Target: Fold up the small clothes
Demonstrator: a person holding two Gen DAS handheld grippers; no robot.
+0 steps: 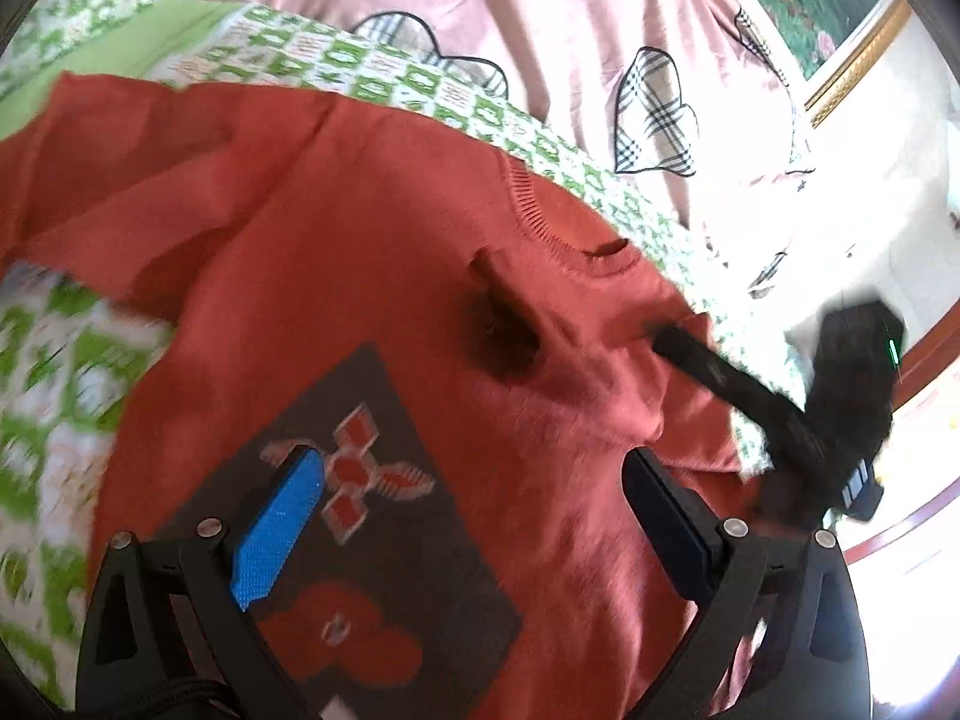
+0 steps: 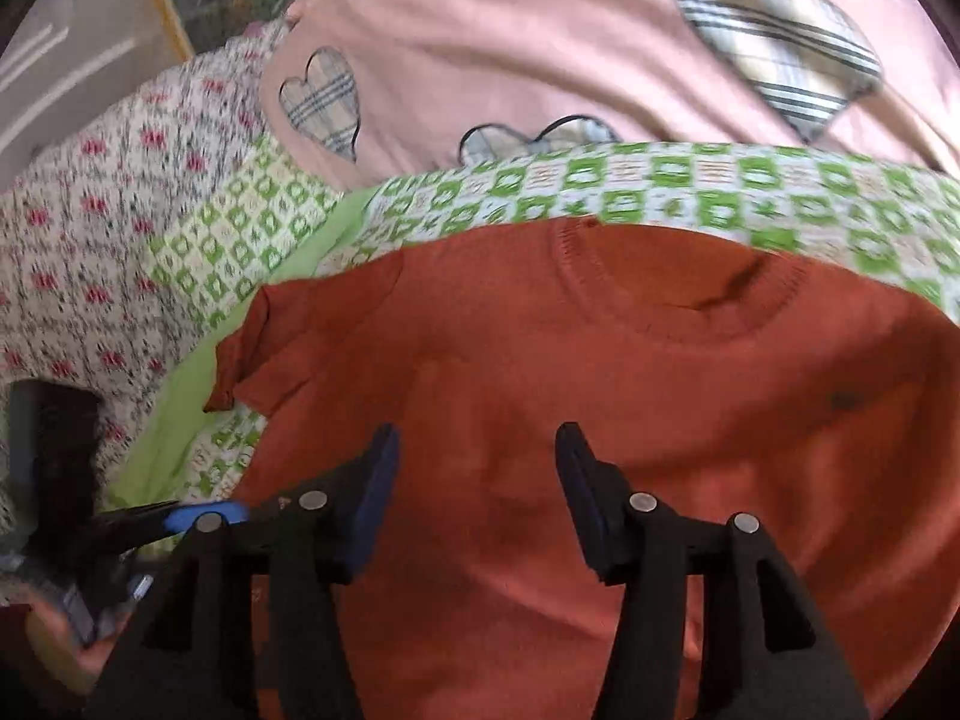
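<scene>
Nearest me, my left claw (image 1: pixel 474 516) stands wide over the rust-red sweater (image 1: pixel 372 276), its pads clear of the cloth and nothing between them. Just under its blue pad sits the sweater's dark square patch (image 1: pixel 360 516) with red shapes. My right claw (image 2: pixel 477 480) is parted to a middling gap above the plain red knit, and it grips nothing.

The sweater lies flat on the bed, its long axis running away from me, with the ribbed neckline (image 2: pixel 708 294) at the far end. One sleeve (image 2: pixel 282 336) reaches out to the left in the right wrist view, its end crumpled. In the left wrist view the right claw's dark fingers reach in over the shoulder by the collar.

Around the sweater's edges the green checked sheet (image 2: pixel 660 180) shows bare above the collar and beside the sleeve. Beyond lies a pink quilt with plaid hearts (image 2: pixel 480 48), a rose-print cloth (image 2: pixel 90 228) to one side, and a gold-framed picture (image 1: pixel 840 12) on the far wall.
</scene>
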